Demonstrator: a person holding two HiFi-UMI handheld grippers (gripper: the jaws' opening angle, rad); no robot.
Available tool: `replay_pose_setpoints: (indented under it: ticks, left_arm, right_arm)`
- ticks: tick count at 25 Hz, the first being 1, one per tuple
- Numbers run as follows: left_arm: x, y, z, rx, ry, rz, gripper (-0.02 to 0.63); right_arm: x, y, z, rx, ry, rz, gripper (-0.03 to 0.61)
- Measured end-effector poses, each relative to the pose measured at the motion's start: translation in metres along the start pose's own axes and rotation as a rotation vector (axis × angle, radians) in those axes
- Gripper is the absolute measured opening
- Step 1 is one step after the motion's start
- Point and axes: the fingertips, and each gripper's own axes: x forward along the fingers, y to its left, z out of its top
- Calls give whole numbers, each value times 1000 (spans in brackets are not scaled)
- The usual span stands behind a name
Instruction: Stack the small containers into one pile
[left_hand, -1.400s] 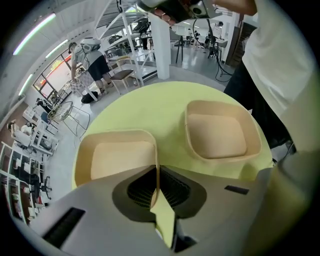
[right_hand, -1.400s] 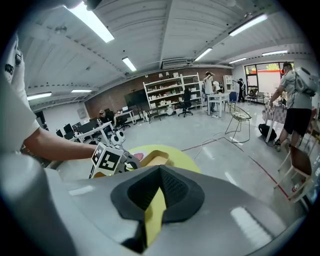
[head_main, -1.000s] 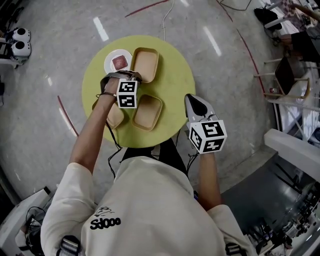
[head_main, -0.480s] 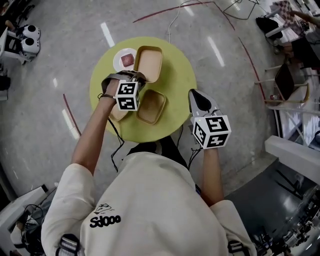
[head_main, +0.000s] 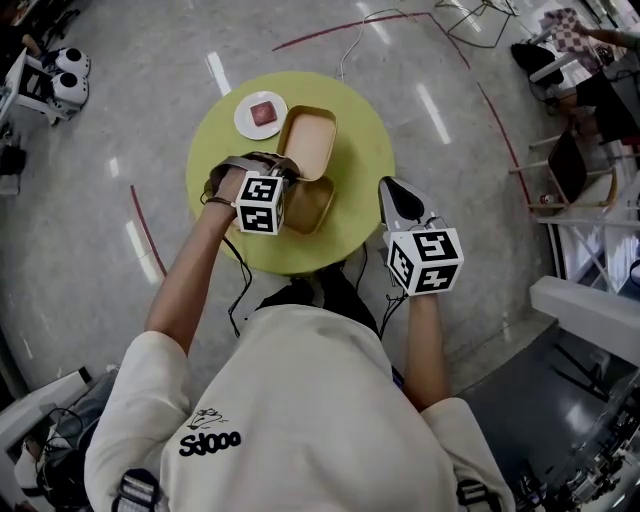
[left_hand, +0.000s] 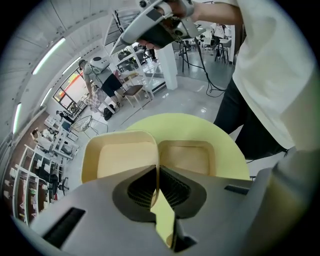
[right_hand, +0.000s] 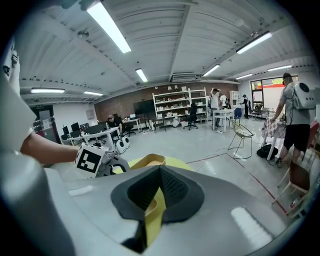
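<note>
Tan container (left_hand: 117, 160), rim clamped in left tongs (left_hand: 156, 170), hangs tilted; next, nest it into second container (left_hand: 186, 159) beside those jaws. Right tongs (right_hand: 160, 170) together, empty.

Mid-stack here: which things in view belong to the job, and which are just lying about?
Part of the job:
- tan container, its rim clamped in the jaws of the left gripper
- second tan container, resting on the yellow table

Just lying about:
- small white plate at the table's far edge
- reddish piece on that plate
</note>
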Motion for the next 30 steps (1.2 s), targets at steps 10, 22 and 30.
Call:
replay_pose_setpoints:
  ticks: [10, 22, 30]
  left_arm:
    - [0, -44, 13, 80, -16, -28, 20]
    - [7, -86, 16, 139, -39, -100, 20]
    - [17, -114, 10, 140, -34, -170, 20]
  right_arm:
    - [-20, 22, -14, -2, -24, -14, 10]
    - [-40, 38, -35, 12, -29, -44, 10]
    - [-44, 34, -43, 32, -22, -68, 11]
